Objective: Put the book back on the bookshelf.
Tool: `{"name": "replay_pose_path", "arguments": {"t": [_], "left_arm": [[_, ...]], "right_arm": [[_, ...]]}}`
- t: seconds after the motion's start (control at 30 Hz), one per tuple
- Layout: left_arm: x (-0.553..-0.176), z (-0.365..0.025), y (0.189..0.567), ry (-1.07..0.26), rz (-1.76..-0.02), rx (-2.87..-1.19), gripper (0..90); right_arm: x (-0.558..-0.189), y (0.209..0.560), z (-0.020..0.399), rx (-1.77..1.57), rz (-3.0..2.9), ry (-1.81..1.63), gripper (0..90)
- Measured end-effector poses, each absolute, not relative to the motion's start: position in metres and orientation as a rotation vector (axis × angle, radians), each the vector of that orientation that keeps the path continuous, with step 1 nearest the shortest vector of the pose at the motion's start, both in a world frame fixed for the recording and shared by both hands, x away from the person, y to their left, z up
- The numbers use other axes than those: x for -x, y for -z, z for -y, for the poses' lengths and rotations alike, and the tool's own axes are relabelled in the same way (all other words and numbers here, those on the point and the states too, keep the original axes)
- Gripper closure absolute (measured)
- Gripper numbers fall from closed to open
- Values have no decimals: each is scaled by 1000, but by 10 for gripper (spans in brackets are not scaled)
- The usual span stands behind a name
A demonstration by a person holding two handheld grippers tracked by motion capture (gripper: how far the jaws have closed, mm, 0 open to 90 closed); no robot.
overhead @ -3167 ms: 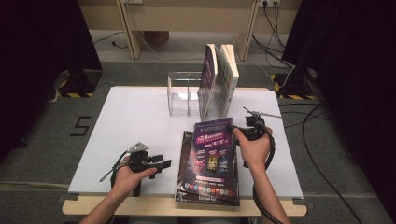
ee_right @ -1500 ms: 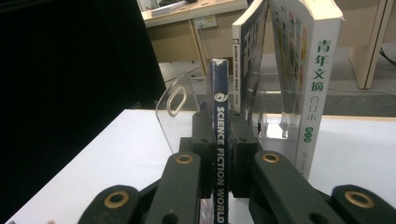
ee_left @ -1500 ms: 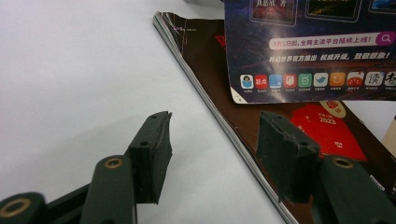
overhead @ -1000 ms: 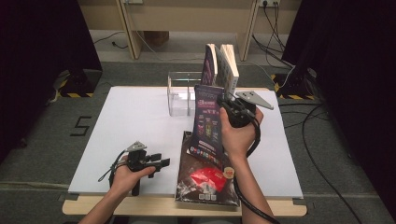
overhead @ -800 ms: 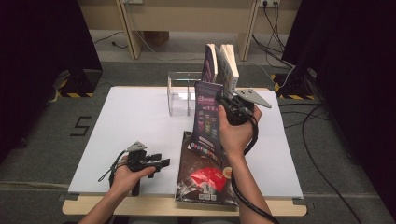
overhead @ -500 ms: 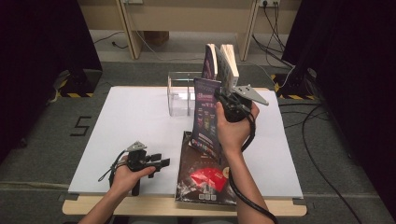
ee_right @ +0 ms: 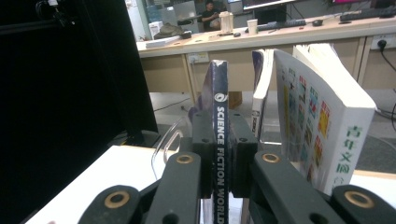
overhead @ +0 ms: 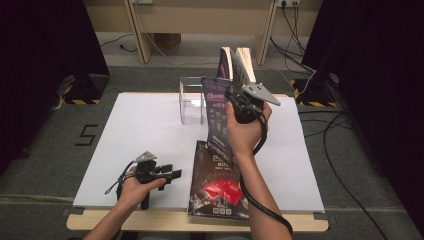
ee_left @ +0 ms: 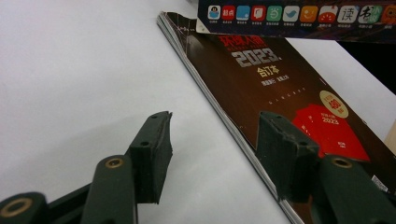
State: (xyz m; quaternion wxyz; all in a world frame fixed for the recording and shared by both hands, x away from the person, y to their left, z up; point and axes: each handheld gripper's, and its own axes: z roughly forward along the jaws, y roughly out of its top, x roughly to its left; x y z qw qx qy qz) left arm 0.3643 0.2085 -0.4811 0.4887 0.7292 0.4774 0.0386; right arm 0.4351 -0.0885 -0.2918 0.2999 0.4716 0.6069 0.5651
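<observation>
My right gripper (overhead: 234, 102) is shut on the spine of a purple magazine (overhead: 216, 122) and holds it upright above the table, just in front of the clear book stand (overhead: 191, 99). In the right gripper view the pads clamp the spine (ee_right: 219, 116), which reads "SCIENCE FICTION WORLD". Two books (overhead: 236, 62) stand in the stand behind it. A dark magazine (overhead: 217, 187) with a red patch lies flat near the front edge. My left gripper (overhead: 172, 175) rests open on the table beside that magazine's (ee_left: 280, 84) left edge, with nothing between its jaws.
The white table (overhead: 135, 125) has bare room on its left half. A thick white book (ee_right: 327, 126) and a thinner one (ee_right: 259, 88) stand close to the right of the held magazine. Desks, cables and dark curtains lie beyond the table.
The right gripper has lifted the purple magazine off the dark one, stood it upright, and moved it a little farther toward the stand. The left gripper has stayed still.
</observation>
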Motion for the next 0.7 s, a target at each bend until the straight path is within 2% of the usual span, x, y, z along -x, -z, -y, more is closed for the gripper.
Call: {"name": "replay_pose_path", "arguments": {"t": [0.7], "left_arm": [[-365,-212,482,-94,-1170,-1767,446]], "right_arm": [[-459,286,77,-1265,-1559,-1491,845]]}}
